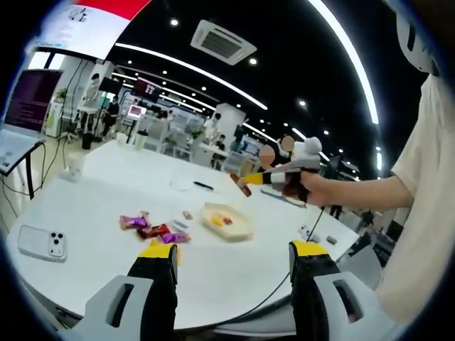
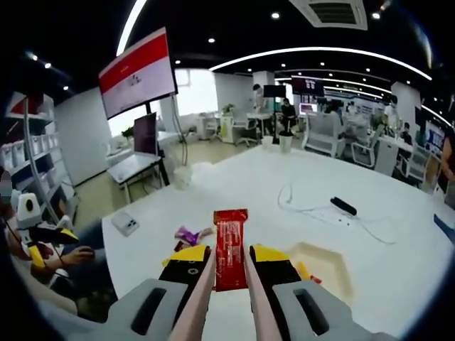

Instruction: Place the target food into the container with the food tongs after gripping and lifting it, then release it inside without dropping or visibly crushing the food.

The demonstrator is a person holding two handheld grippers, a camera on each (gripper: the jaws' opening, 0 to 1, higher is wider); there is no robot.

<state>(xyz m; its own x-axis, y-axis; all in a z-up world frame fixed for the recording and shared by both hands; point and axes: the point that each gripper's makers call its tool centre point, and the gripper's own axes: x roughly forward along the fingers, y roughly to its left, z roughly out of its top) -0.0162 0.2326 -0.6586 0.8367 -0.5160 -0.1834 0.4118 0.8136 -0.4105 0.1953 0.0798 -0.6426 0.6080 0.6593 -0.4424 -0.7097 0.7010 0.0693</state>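
Observation:
A red wrapped snack bar (image 2: 230, 245) hangs pinched between the two pale arms of the food tongs (image 2: 201, 298). My right gripper (image 2: 231, 256) is shut on those tongs, above the table's near part. The shallow yellowish container (image 2: 321, 268) lies just right of the bar and lower; it holds a few small pieces. In the left gripper view the same container (image 1: 226, 221) sits mid-table, and the right gripper (image 1: 257, 179) hovers above and behind it with the snack (image 1: 240, 185) sticking out leftwards. My left gripper (image 1: 232, 250) is open with nothing in it, near the table's front edge.
Several wrapped sweets (image 1: 153, 229) lie left of the container. A phone (image 1: 43, 243) rests near the table's left edge, a cup (image 1: 73, 168) farther back. A cable and a black bar (image 2: 343, 206) lie across the far side. A person's sleeve (image 1: 426, 213) is at right.

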